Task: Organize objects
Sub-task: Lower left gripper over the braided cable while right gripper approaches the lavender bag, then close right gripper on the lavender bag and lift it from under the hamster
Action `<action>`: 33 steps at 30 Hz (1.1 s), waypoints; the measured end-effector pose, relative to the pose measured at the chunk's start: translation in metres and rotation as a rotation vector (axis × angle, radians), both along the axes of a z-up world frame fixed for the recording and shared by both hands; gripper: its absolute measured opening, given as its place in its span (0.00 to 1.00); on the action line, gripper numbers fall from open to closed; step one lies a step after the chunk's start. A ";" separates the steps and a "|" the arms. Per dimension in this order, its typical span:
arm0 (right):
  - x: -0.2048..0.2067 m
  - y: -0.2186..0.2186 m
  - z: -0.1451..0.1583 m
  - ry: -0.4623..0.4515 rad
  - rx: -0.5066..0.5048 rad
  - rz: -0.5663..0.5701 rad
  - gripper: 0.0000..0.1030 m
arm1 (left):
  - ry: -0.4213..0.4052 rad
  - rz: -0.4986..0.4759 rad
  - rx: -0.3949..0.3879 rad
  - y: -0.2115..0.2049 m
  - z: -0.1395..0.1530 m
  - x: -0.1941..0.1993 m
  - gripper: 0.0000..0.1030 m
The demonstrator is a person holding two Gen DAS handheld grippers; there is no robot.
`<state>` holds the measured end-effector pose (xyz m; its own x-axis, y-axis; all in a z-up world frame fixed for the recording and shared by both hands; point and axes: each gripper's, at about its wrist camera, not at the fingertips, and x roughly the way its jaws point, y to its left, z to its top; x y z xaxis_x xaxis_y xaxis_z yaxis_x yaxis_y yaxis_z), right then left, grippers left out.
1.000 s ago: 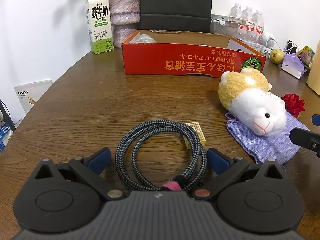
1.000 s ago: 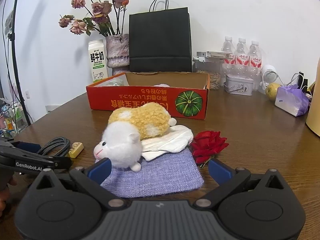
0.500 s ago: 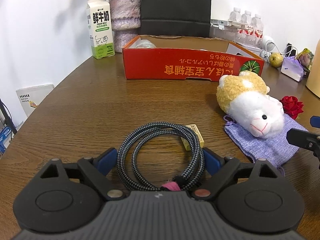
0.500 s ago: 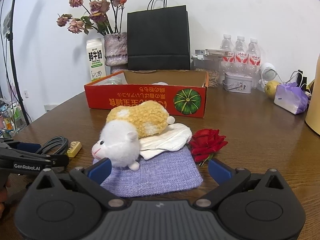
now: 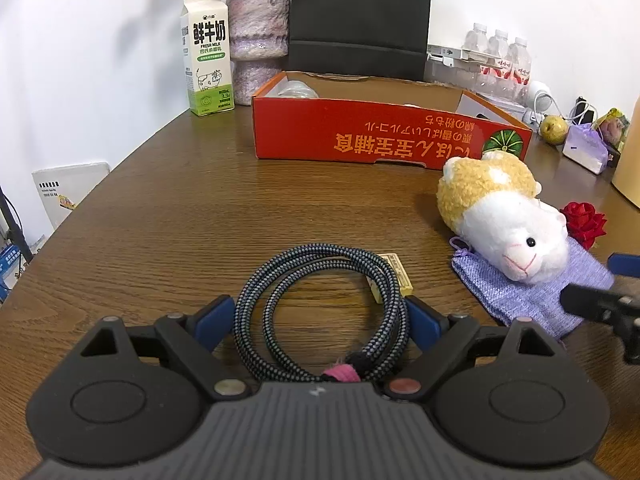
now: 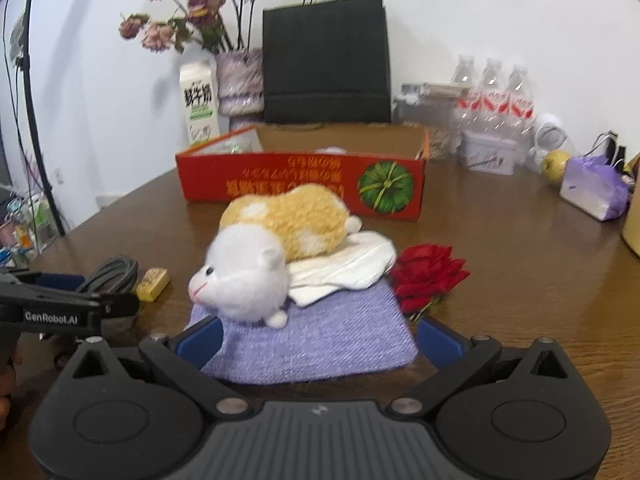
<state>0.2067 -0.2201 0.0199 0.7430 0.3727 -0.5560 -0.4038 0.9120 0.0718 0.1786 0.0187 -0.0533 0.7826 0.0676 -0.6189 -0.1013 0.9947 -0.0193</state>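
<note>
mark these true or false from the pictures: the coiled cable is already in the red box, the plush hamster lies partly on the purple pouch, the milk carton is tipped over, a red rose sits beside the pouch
1. The coiled cable is in the red box. False: it lies on the table, between the left gripper fingers.
2. The plush hamster lies partly on the purple pouch. True.
3. The milk carton is tipped over. False: it stands upright.
4. A red rose sits beside the pouch. True.
</note>
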 end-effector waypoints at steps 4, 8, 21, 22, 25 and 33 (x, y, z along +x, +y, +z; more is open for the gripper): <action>0.007 0.006 -0.004 0.020 -0.045 0.013 1.00 | 0.000 -0.002 -0.004 0.001 0.000 0.000 0.89; 0.014 0.014 -0.007 0.044 -0.092 0.038 1.00 | 0.000 -0.002 -0.003 0.000 0.000 0.000 0.89; 0.018 0.014 -0.009 0.064 -0.083 0.091 0.94 | 0.001 -0.002 -0.001 -0.003 0.000 0.000 0.89; 0.016 0.014 -0.009 0.058 -0.080 0.094 0.87 | 0.001 -0.002 -0.002 -0.003 0.000 -0.001 0.89; 0.010 0.013 -0.006 0.036 -0.069 0.098 0.62 | 0.002 -0.002 -0.002 -0.003 0.000 -0.001 0.89; 0.003 0.011 -0.004 0.028 -0.037 0.115 0.18 | 0.001 -0.001 -0.003 -0.003 0.001 -0.001 0.89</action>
